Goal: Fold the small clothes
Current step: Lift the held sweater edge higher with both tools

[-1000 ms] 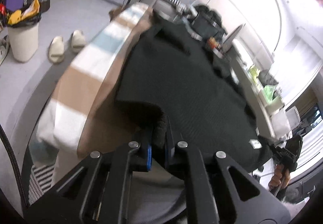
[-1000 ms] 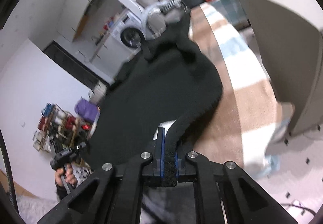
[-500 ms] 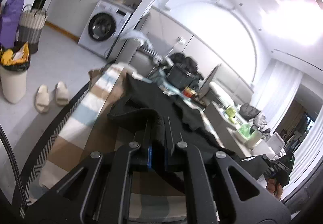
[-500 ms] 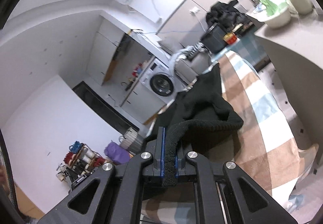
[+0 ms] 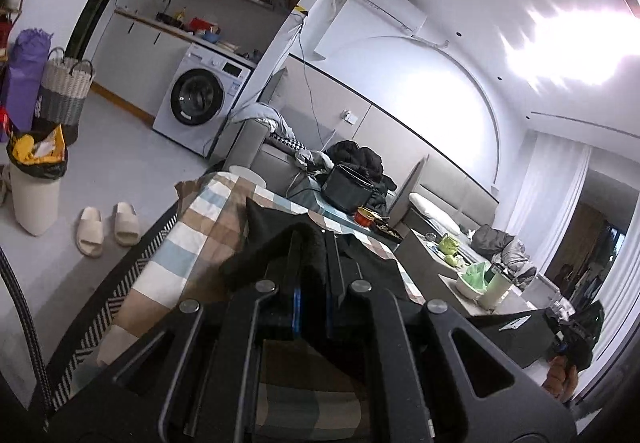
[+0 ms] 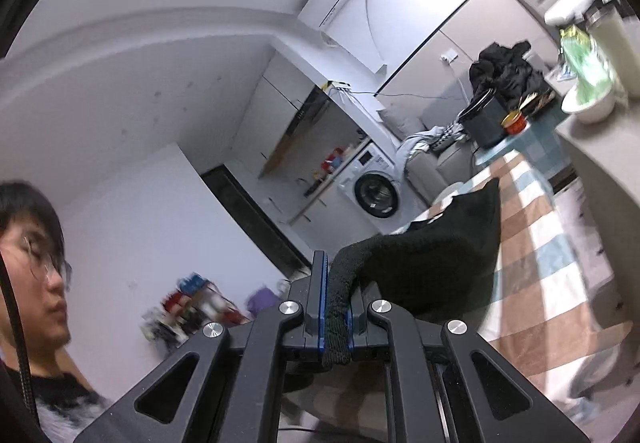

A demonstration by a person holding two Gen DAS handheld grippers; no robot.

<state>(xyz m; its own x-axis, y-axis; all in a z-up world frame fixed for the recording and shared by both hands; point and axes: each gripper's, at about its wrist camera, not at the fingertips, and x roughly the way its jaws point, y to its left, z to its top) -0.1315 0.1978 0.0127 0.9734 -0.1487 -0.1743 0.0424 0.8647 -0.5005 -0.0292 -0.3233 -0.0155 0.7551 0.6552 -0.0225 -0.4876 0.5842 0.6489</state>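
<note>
One black garment (image 5: pixel 276 243), two grippers on it. The left gripper (image 5: pixel 310 275) has its fingers clamped on a fold of the dark knit, and the right gripper (image 6: pixel 336 307) has its fingers pinched tight on a rolled hem. The garment hangs raised between them, its far end trailing onto the checked cloth (image 5: pixel 188 243) covering the worktop. At nine o'clock in the left view, two pale slippers (image 5: pixel 108 229) sit on the floor; at eleven, one washing machine (image 5: pixel 200 95).

Each black tool (image 5: pixel 310 275) has blue pads (image 6: pixel 319 303), silver screws (image 6: pixel 289 308) and a braided cable (image 5: pixel 20 323).
</note>
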